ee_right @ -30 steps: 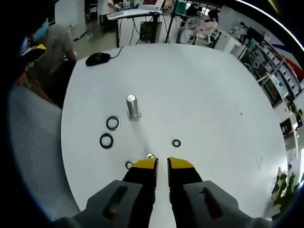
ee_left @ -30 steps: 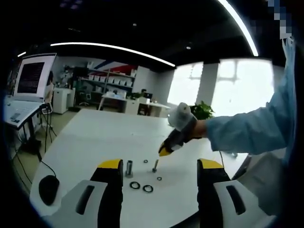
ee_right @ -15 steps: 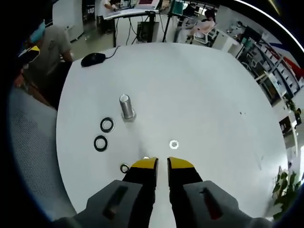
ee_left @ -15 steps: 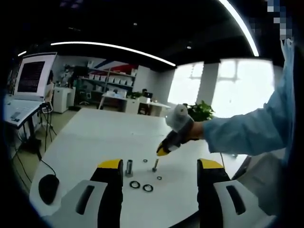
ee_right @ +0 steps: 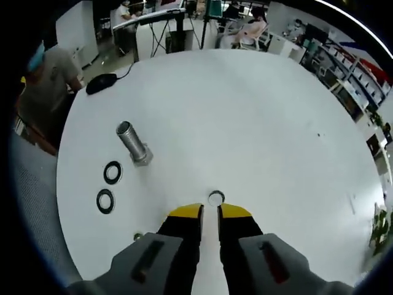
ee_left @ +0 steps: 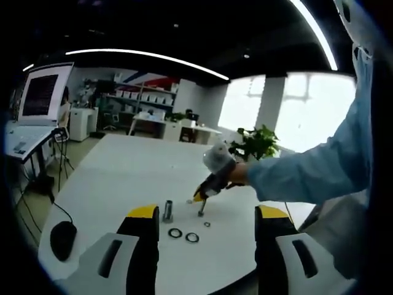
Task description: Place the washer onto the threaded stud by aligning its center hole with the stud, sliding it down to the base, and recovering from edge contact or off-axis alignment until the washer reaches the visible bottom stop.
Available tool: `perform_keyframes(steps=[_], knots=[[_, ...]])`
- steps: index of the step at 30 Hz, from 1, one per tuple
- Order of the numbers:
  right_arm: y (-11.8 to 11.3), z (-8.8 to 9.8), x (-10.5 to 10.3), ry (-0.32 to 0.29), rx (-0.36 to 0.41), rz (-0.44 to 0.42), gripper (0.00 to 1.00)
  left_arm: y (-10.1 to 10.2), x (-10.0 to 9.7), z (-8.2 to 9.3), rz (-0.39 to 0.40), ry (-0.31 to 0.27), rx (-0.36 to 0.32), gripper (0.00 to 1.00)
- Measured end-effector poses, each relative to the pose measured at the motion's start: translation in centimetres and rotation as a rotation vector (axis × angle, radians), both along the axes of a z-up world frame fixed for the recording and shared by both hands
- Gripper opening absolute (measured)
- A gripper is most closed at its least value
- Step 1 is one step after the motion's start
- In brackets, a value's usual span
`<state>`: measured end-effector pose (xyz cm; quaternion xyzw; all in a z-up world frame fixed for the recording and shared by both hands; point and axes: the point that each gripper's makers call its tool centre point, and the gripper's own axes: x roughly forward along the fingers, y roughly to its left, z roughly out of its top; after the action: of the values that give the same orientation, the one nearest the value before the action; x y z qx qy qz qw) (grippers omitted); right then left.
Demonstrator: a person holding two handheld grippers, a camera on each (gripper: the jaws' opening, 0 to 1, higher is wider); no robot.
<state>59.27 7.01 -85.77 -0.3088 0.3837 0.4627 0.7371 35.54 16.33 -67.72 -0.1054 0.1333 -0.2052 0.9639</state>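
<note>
I am working over a round white counter point(ee_right: 258, 110) in an open office; shelving point(ee_left: 132, 101), desks and bright windows point(ee_left: 295, 110) are showing behind it in the left gripper view, and a monitor point(ee_left: 40, 95) is standing at far left. A black mouse point(ee_right: 101, 83) is lying near the counter's far edge with its cable trailing off.

My right gripper point(ee_right: 209, 212) is pointing down at the counter, jaws nearly together with only a thin gap; I cannot tell whether anything is pinched. A small silver washer point(ee_right: 215, 198) is lying flat just beyond its tips. The threaded stud point(ee_right: 133, 143) is standing on its base to the left, well apart from the washer. Two black rings point(ee_right: 112, 173) are lying side by side near the counter's near edge, beside the stud.

My left gripper point(ee_left: 206, 215) is hovering at the counter's edge, jaws wide and empty. The counter's middle and far right are lying bare.
</note>
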Motion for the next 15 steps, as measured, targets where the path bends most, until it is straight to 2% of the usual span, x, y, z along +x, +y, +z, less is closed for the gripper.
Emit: perform_keyframes(steps=[4,9,15], knots=[[0.0,-1.1,0.7,0.020,0.015,-0.026,0.17,-0.2,0.0,-0.3,-0.011,0.017,0.001,0.60],[0.3,-1.5,1.3,0.043,0.053,-0.061,0.17,-0.3,0.0,-0.6,-0.022,0.036,0.006,0.59],[0.5,-1.6,0.9,0.052,0.078,-0.074,0.17,-0.4,0.0,-0.6,-0.029,0.039,0.006,0.58]])
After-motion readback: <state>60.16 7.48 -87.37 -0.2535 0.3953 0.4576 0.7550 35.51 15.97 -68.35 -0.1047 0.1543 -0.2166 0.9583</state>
